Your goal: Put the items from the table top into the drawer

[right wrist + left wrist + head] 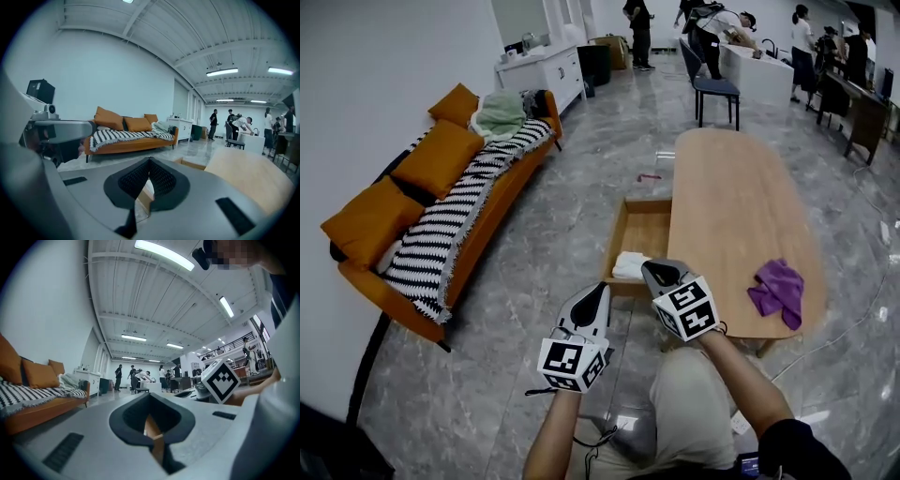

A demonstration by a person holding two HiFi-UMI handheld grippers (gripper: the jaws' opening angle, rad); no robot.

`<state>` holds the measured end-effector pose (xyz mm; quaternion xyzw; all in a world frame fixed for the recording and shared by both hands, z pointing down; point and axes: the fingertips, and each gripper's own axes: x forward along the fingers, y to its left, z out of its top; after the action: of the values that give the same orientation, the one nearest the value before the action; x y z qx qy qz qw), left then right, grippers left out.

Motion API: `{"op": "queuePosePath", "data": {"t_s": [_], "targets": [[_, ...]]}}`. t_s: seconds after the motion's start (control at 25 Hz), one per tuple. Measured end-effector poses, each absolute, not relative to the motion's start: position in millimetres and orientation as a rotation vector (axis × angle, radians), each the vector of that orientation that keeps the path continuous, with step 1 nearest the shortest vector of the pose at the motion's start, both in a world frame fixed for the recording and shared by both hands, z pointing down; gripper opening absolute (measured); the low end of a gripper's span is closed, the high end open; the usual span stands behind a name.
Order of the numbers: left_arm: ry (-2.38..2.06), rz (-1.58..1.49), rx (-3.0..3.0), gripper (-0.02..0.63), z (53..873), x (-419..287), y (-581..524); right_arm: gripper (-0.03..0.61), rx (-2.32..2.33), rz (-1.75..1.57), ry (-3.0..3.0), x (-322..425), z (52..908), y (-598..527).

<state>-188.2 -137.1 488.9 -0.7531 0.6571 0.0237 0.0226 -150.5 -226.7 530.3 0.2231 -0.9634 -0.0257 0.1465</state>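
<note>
Starting nearest the person, the left hand-held gripper [600, 289] hangs over the floor just short of the open drawer. Its jaws are brought together on nothing; its own view shows the tips meeting, with only drawer wood visible through the gap. The right hand-held gripper [653, 269] is just beside it, its tips by the drawer's near end. It is also clenched and empty.

Just past them, the wooden drawer [642, 225] stands pulled out from the left side of the bench [731, 187]. A white folded cloth [629, 265] lies at the drawer's near end. To the right, near the bench's near edge and well apart from the drawer, lies the purple cloth [778, 289] — the only item I can see left on top. It is crumpled, with a flap trailing toward the edge.

It should be light, soft and limp, not fragile, and it should catch easily on ribbed pads. The best hold is probably a raised fold in the middle of the bunch, so most of it lifts together. A pinch on the trailing flap would likely leave the rest hanging long enough to drag over the drawer's rim. Either way, the jaws must open first.

Farther off, an orange sofa [441, 155] with a striped blanket [450, 225] stands along the left wall, well clear.
</note>
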Motion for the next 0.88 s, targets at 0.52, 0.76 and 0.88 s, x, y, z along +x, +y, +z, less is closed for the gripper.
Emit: {"op": "queuePosePath", "data": {"t_s": [0.52,0.76,0.88], "targets": [[1.969,0.097,-2.386,0.005,485.1,-168.3,-128.5,0.02,0.693,-0.047,-2.789,-110.8,527.9,-215.1],[1.902,0.106,-2.445,0.005,486.1,-141.1,-140.3,0.021,0.765,-0.004,-2.73,-64.0,534.6,-228.8],[1.875,0.093,-2.477,0.005,488.8,-128.8,-142.8,0.024,0.82,0.033,-2.708,-41.3,538.7,-233.0]]}}
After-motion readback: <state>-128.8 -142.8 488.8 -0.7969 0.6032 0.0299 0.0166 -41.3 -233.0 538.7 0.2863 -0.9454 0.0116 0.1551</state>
